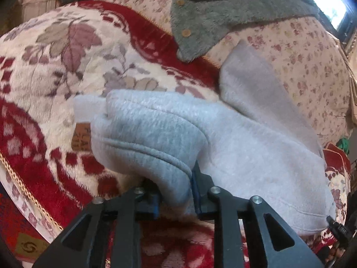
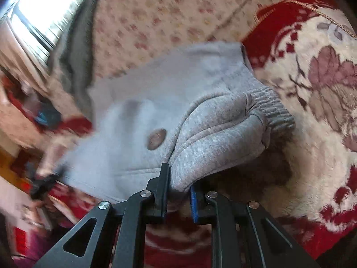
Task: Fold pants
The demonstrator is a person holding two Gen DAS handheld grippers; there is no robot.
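Pinching grey pants (image 1: pixel 256 147), both grippers' fingers (image 1: pixel 196 187) (image 2: pixel 164 187) lift folds above blanket (image 1: pixel 55 71).

The left gripper (image 1: pixel 175 192) pinches a fold of the grey pants (image 1: pixel 245 147) — blanket (image 1: pixel 55 67) beyond, grey cardigan (image 1: pixel 212 15) farther off.

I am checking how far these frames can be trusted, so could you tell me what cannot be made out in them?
- Left wrist view: the brown label is half covered by the grey pants; its print is unreadable.
- Right wrist view: the left side is motion-blurred, so the things there are unclear.
- Both views: the pants' full outline is hidden by their own folds.
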